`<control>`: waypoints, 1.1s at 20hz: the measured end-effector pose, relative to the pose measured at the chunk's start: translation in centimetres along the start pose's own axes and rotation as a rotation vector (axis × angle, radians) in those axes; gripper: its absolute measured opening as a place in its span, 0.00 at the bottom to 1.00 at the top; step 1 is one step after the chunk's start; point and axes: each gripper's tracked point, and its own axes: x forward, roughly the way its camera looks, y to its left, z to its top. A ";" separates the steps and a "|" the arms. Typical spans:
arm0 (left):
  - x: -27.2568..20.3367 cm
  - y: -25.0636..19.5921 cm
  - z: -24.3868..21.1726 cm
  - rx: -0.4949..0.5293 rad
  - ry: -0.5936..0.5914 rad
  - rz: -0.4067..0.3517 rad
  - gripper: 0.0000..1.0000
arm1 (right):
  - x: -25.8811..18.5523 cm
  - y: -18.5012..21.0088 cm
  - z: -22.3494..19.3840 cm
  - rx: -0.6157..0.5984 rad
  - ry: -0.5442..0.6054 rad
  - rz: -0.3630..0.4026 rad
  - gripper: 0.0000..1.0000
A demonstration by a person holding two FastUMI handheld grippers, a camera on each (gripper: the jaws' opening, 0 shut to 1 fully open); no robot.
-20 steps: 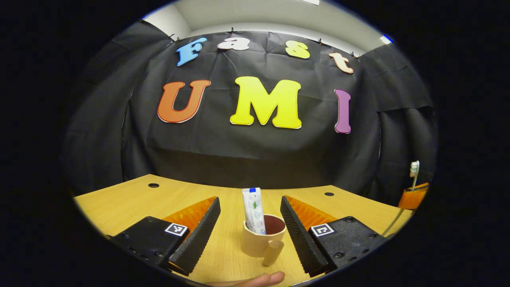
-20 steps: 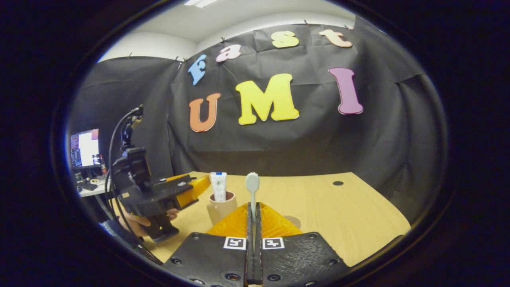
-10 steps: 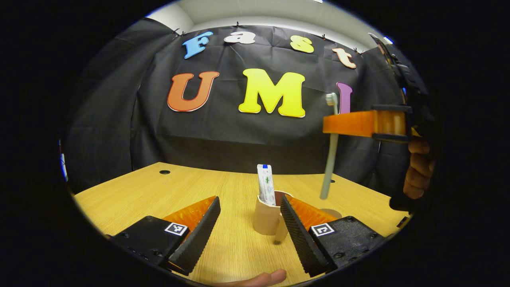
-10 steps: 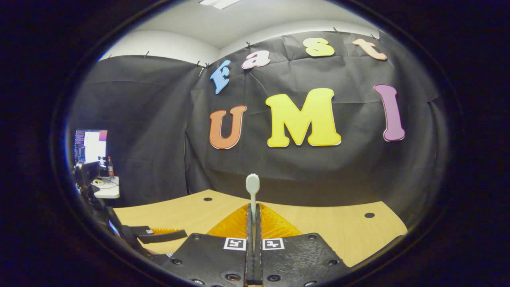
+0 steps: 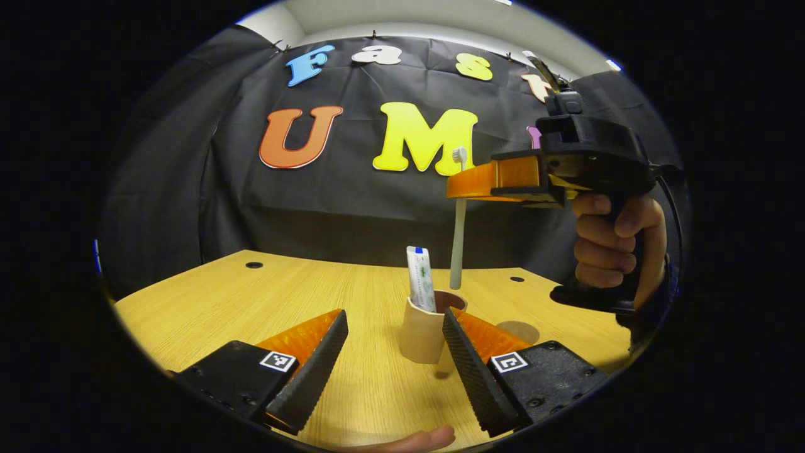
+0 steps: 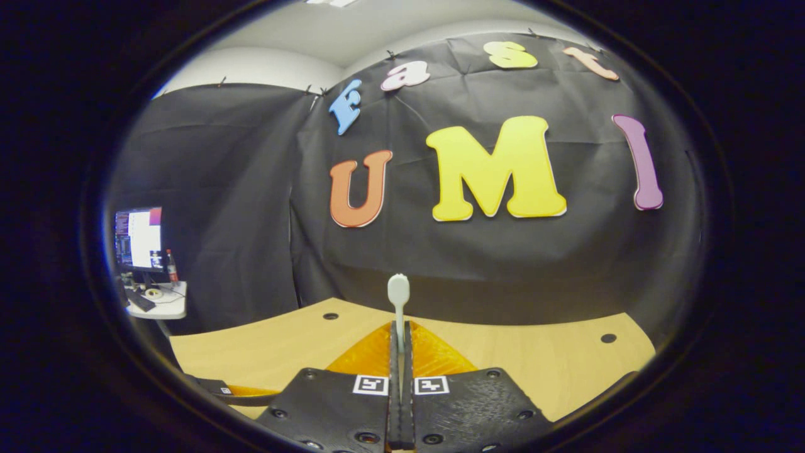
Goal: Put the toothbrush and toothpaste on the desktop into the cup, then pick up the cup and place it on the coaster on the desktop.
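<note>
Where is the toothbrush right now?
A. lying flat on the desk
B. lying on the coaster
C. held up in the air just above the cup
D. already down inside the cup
C: the right hand-held gripper pinches the toothbrush upright, its lower end hanging just over the cup, where the toothpaste already stands.

one cup [image 5: 422, 327], one toothpaste tube [image 5: 420, 286] in it, one toothbrush [image 5: 458, 233], one round coaster [image 5: 517, 331]. two grippers: left gripper [image 5: 395, 358], right gripper [image 6: 400, 377]. one desktop [image 5: 251, 302] with three round holes counted across both views. one monitor [image 6: 138, 238], one small bottle [image 6: 171, 267] beside it.
</note>
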 end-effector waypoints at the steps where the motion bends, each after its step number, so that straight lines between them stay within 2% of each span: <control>1: 0.2 0.1 -0.2 -0.003 0.009 0.000 0.97 | 0.2 -0.1 -0.4 0.008 0.012 -0.001 0.00; 4: 0.4 -0.2 -0.2 -0.019 0.006 -0.014 0.96 | 0.3 -1.2 -0.8 0.003 0.011 -0.049 0.02; 5: 0.5 -0.2 -0.5 -0.022 0.012 -0.015 0.96 | 0.2 -1.1 -0.5 0.006 0.002 -0.044 0.03; 8: 0.5 -0.5 -0.9 -0.022 0.030 -0.023 0.96 | -0.4 -1.3 0.3 0.001 -0.038 -0.058 0.71; 9: 0.5 -0.6 -1.1 -0.024 0.036 -0.025 0.96 | -0.5 -1.2 0.3 -0.008 -0.038 -0.058 0.75; 10: 0.5 -0.7 -1.2 -0.026 0.042 -0.026 0.86 | -0.8 -1.2 0.2 -0.019 -0.040 -0.062 0.76; 11: 0.5 -0.8 -1.4 -0.029 0.047 -0.031 0.96 | -1.1 -1.1 0.4 -0.027 -0.045 -0.063 0.80; 12: 0.5 -1.0 -1.3 -0.031 0.052 -0.036 0.96 | -1.4 -1.0 0.5 -0.031 -0.050 -0.063 0.88; 14: 0.5 -1.5 -1.5 -0.030 0.061 -0.044 0.96 | -2.1 -0.9 0.7 -0.022 -0.054 -0.058 0.95; 16: 0.5 -2.0 -1.4 -0.023 0.067 -0.047 0.96 | -3.0 -1.0 1.1 0.001 -0.060 -0.057 0.95; 22: 1.6 -2.4 0.5 -0.007 0.092 -0.016 0.96 | -6.9 -3.3 1.9 0.002 -0.104 -0.120 0.95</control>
